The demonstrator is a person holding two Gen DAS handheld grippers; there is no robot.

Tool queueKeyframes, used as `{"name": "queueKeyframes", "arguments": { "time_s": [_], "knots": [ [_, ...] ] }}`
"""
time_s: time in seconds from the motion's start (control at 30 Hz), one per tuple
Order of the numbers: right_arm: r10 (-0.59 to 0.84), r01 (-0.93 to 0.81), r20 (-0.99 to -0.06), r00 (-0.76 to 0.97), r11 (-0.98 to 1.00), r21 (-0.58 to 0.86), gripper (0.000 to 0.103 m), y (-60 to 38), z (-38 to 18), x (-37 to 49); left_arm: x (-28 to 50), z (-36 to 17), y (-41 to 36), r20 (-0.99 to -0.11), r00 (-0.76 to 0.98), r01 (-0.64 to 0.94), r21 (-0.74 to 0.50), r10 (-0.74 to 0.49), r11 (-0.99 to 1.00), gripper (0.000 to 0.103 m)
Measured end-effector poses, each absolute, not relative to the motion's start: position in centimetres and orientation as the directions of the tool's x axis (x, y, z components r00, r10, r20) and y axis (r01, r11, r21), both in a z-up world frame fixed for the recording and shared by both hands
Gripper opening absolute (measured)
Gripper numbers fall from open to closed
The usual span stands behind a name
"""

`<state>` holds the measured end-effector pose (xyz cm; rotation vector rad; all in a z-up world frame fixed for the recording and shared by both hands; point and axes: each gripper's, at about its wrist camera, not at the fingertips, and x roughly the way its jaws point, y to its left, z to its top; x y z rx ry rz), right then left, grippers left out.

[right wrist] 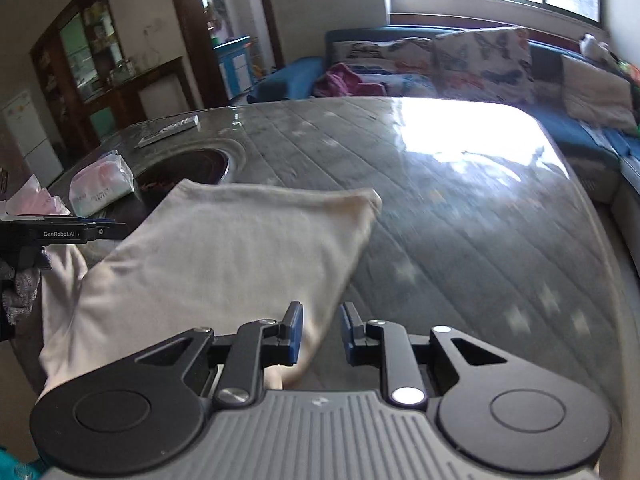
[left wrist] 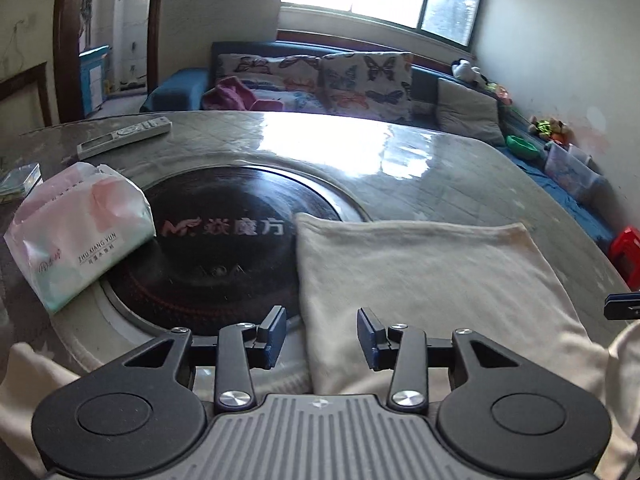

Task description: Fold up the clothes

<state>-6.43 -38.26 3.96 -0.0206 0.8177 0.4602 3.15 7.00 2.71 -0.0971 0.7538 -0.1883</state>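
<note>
A cream cloth point(left wrist: 420, 272) lies folded flat on the quilted, glass-topped table point(left wrist: 400, 152), its near part draping off the front edge. My left gripper point(left wrist: 322, 334) is open just above the cloth's left edge, which runs between the fingers. In the right wrist view the same cloth point(right wrist: 240, 248) shows blurred. My right gripper point(right wrist: 322, 334) is open over its right edge, with the fabric border passing between the pads. The left gripper point(right wrist: 60, 232) appears side-on at the far left, held by a gloved hand point(right wrist: 20, 288).
A tissue pack point(left wrist: 80, 236) rests on the rim of a black round hob point(left wrist: 224, 236) set into the table. A remote point(left wrist: 124, 136) lies at the far left. Behind the table are a blue sofa with butterfly cushions point(left wrist: 360, 76) and a red stool point(left wrist: 626, 252).
</note>
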Motion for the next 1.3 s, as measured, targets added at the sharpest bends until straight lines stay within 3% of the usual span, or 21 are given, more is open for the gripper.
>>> {"name": "queueKeyframes", "arguments": {
  "time_s": [0.1, 0.3, 0.43, 0.5, 0.6, 0.67, 1.3],
  "knots": [
    [0.381, -0.415, -0.718, 0.582, 0.899, 0.140, 0.020, -36.8, 3.8, -3.7, 5.1, 2.4, 7.0, -0.686, 0.700, 0.134, -0.149, -0.200, 0.980, 0.047],
    [0.334, -0.388, -0.755, 0.565, 0.915, 0.114, 0.020, -35.9, 2.5, 0.4, 8.3, 1.1, 6.6, -0.715, 0.673, 0.137, -0.130, -0.189, 0.982, 0.044],
    [0.314, -0.359, -0.773, 0.551, 0.926, 0.121, 0.020, -35.9, 1.4, 2.4, 9.3, 0.8, 6.0, -0.716, 0.673, 0.163, -0.104, -0.187, 0.981, 0.030],
    [0.315, -0.349, -0.778, 0.544, 0.928, 0.131, 0.020, -36.1, 1.0, 3.2, 9.7, 0.8, 5.7, -0.715, 0.671, 0.178, -0.101, -0.196, 0.979, 0.012],
    [0.307, -0.344, -0.777, 0.549, 0.931, 0.125, 0.017, -35.9, 0.8, 3.8, 10.1, 0.8, 5.5, -0.709, 0.679, 0.185, -0.088, -0.192, 0.979, 0.010],
    [0.298, -0.339, -0.777, 0.554, 0.934, 0.116, 0.005, -35.8, 0.9, 4.2, 10.4, 0.8, 5.4, -0.706, 0.682, 0.188, -0.081, -0.190, 0.979, 0.009],
    [0.200, -0.350, -0.769, 0.607, 0.936, -0.033, 0.004, -34.0, 0.5, 13.8, 18.2, 0.8, 5.1, -0.695, 0.702, 0.143, -0.078, -0.156, 0.987, 0.009]
  ]
}}
